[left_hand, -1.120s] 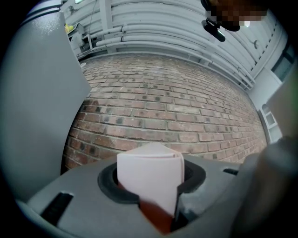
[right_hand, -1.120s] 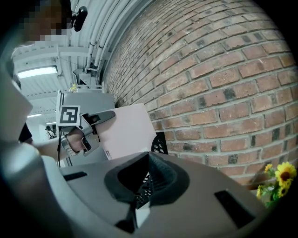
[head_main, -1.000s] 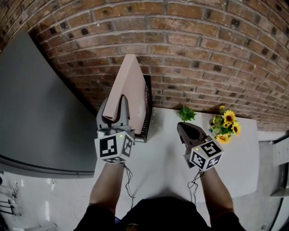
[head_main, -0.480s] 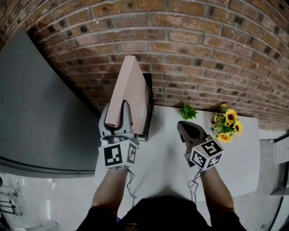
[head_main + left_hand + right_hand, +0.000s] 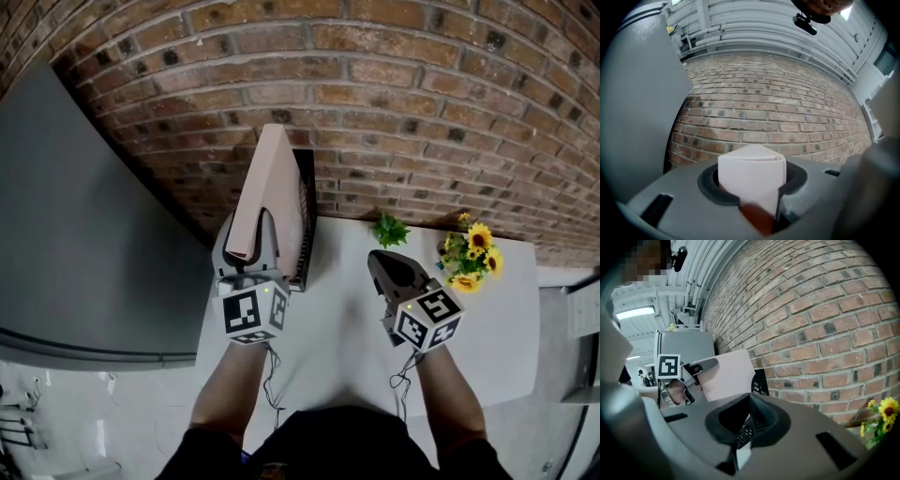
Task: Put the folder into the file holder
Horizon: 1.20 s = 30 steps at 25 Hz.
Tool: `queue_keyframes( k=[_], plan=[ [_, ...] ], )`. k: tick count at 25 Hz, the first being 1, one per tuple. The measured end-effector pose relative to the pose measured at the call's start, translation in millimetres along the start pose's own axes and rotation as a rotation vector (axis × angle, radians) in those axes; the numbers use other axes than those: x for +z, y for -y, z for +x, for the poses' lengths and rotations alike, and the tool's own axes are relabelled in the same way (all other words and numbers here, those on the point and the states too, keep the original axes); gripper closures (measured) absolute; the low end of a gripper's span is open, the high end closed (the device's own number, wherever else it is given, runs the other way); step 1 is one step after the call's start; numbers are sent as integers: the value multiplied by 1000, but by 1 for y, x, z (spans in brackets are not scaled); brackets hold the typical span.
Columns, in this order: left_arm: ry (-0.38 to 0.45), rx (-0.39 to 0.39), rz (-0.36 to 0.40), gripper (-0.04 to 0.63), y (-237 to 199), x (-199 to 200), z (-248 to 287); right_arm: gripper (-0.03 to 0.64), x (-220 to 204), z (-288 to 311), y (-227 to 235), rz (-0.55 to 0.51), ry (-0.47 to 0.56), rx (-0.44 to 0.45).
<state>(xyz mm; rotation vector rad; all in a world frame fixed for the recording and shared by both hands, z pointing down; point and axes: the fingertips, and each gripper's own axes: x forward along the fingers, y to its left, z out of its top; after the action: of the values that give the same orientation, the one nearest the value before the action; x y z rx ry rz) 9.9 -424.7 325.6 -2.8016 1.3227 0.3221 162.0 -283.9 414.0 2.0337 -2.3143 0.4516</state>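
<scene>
My left gripper [image 5: 251,242] is shut on the near edge of a pale pink folder [image 5: 273,186], which stands on edge and leans toward the brick wall. In the left gripper view the folder [image 5: 751,173] fills the gap between the jaws. The black mesh file holder [image 5: 307,223] stands against the wall, right behind and beside the folder; whether the folder's lower edge is inside it is hidden. My right gripper [image 5: 386,266] is shut and empty, held over the white table to the right of the holder. The right gripper view shows the folder [image 5: 727,374], the holder [image 5: 760,382] and the left gripper [image 5: 696,369].
The white table [image 5: 342,323] butts against a brick wall [image 5: 412,122]. A small green plant [image 5: 389,230] and a bunch of sunflowers [image 5: 471,259] stand at the back right. A grey panel [image 5: 75,234] borders the table on the left.
My left gripper has come down a little with the folder, lowering it toward the file holder. The right gripper has kept still.
</scene>
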Motion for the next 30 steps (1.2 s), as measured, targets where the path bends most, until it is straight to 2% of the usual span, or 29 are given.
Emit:
queue_keyframes(
  k=[17,30],
  plan=[
    [-140,26,7,420,-2,-79,19,614,-9,-2,9,21,-17,-35],
    [-155,-15,63,402,1,-83,19,614,-11,3,5,29,-18,-22]
  ],
)
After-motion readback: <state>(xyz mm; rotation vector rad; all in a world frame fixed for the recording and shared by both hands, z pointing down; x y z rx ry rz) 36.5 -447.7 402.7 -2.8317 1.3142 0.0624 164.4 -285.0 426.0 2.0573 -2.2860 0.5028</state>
